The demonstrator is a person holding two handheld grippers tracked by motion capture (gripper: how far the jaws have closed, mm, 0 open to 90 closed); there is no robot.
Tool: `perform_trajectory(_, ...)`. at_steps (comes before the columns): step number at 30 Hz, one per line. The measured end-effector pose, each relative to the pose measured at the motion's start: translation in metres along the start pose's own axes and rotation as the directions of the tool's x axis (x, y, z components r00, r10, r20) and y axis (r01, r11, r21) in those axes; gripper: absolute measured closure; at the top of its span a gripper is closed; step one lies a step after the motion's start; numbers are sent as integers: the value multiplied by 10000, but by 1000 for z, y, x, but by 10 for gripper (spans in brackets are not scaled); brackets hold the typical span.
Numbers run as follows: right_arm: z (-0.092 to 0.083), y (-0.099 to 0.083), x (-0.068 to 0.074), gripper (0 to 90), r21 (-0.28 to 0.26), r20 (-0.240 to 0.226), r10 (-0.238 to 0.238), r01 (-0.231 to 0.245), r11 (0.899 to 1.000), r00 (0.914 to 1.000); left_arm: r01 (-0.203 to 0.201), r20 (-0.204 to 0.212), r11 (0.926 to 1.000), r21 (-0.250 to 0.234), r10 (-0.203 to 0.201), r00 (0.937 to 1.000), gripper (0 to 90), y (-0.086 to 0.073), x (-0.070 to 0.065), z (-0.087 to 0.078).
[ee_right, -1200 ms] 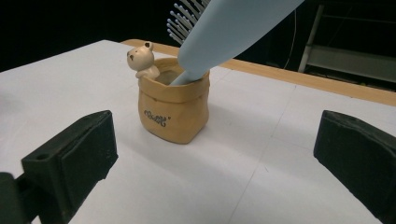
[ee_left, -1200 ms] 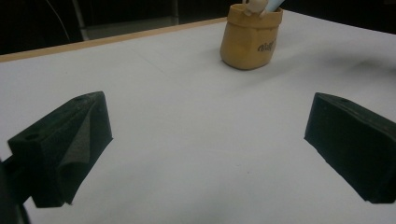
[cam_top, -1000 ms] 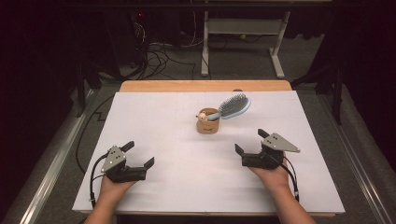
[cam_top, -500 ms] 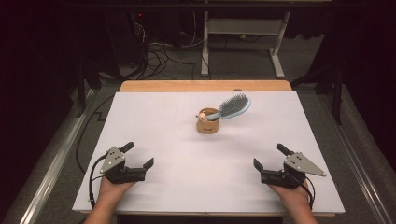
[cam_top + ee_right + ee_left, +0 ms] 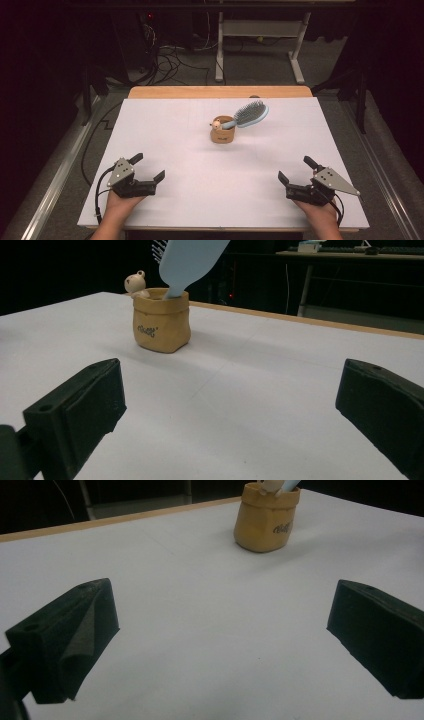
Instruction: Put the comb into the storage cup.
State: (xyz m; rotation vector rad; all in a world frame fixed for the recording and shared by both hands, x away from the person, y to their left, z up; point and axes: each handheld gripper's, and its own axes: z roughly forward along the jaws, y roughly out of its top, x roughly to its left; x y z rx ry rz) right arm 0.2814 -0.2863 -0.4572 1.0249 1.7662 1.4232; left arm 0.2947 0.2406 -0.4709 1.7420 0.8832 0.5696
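Note:
A tan sack-shaped pot [image 5: 222,135] [image 5: 266,519] [image 5: 161,320] stands at the middle of the white table [image 5: 170,130], a little toward the far side. A light blue hairbrush [image 5: 249,114] [image 5: 187,264] leans out of it to the right, handle down in the pot. A small cream figure [image 5: 216,122] [image 5: 134,283] sits on its rim. My left gripper [image 5: 148,167] [image 5: 220,640] rests open near the front left edge, nothing between its jaws. My right gripper [image 5: 297,169] [image 5: 230,415] rests open near the front right edge, also holding nothing.
A bare wooden strip [image 5: 220,92] shows along the table's far edge. Beyond it on the dark floor are cables [image 5: 170,60] and a white desk frame [image 5: 260,35]. Metal rails [image 5: 60,170] run along both sides of the table.
My right gripper has drawn back toward the front right edge of the table and sits lower there. The left gripper, pot and hairbrush have stayed put.

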Motion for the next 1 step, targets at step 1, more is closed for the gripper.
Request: perform_trajectory(1, 0, 0, 0, 3, 0, 24, 8, -8, 10000, 10000, -9, -4, 10000, 29, 9, 10000, 8, 0, 0, 0)
